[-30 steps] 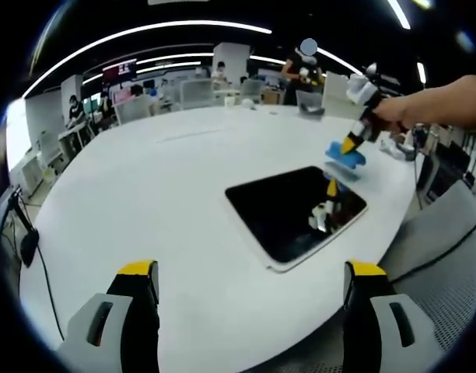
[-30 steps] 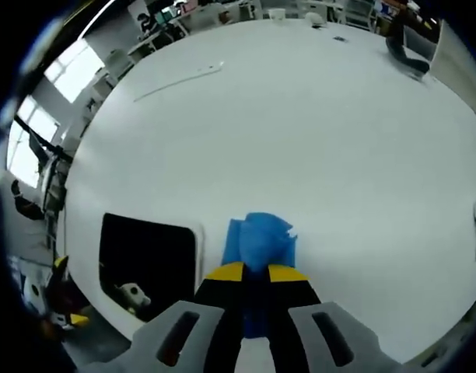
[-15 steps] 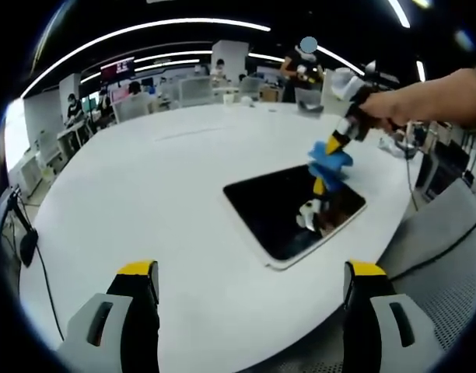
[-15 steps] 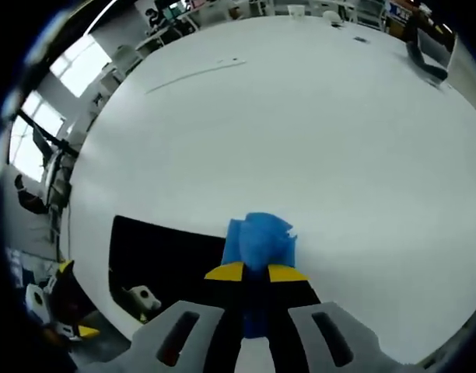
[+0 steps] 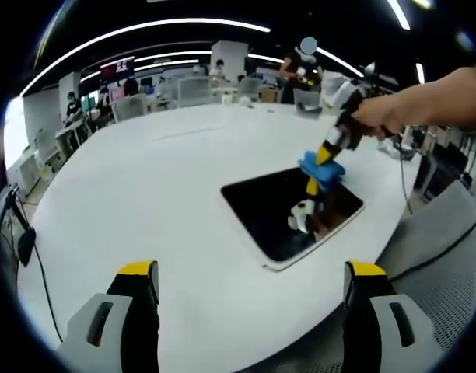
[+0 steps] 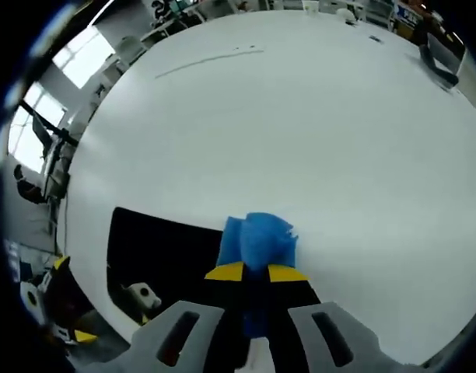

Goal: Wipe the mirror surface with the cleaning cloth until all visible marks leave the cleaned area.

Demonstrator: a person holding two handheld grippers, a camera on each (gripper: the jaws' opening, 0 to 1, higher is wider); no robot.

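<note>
The right claw [image 6: 256,273] is clamped on the blue cloth [image 6: 257,241] at the mirror [image 5: 292,211] edge; flat, overlapping strokes are advised. The left claw [image 5: 252,281] is held wide.

- Bare white table [image 5: 145,186] stretches wide on the mirror's [image 5: 281,214] near and far sides, open to approach.
- The right gripper [image 5: 325,155], cloth [image 5: 322,167] clamped, blocks the mirror's far corner.
- Chairs [image 5: 448,249] crowd the table's edge beside the mirror.

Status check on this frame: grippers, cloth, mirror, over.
Right gripper shut on blue cloth, at the mirror's far edge. Left gripper open, holding nothing, short of the mirror. White table around it bare, nothing blocking.
</note>
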